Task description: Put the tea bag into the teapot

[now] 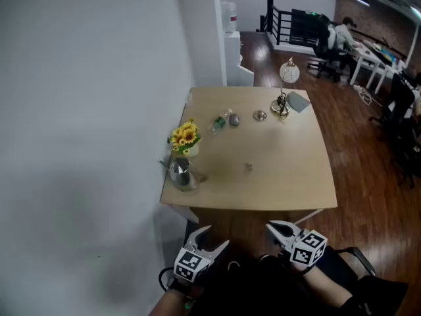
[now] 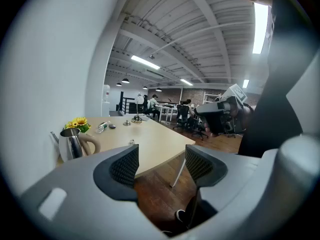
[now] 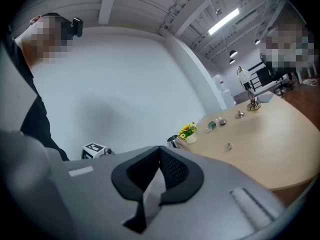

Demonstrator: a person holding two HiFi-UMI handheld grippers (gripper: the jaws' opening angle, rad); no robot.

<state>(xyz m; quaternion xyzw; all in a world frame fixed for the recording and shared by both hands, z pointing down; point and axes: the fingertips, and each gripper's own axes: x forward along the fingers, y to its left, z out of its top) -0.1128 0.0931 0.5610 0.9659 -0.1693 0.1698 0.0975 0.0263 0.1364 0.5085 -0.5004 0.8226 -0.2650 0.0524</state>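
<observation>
1. Left gripper (image 1: pixel 217 236) has its jaws apart and empty; right gripper (image 1: pixel 273 228) has its jaws together on nothing. Both hang near us, off the table (image 1: pixel 289 176).
2. We take the tiny item mid-table for the tea bag (image 1: pixel 248 167). It sits well right of the steel teapot (image 1: pixel 182 172) at the near left corner.
3. It's likely light, soft and easily torn, so we'd pinch its top edge gently.

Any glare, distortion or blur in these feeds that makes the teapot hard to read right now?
Head view: even light, no glare; the teapot is small but sharp. Left gripper view: heavy fisheye bending, dark corners, the ceiling strip light blown out, teapot clear. Right gripper view: same bending; teapot mostly hidden behind the right tool.
</observation>
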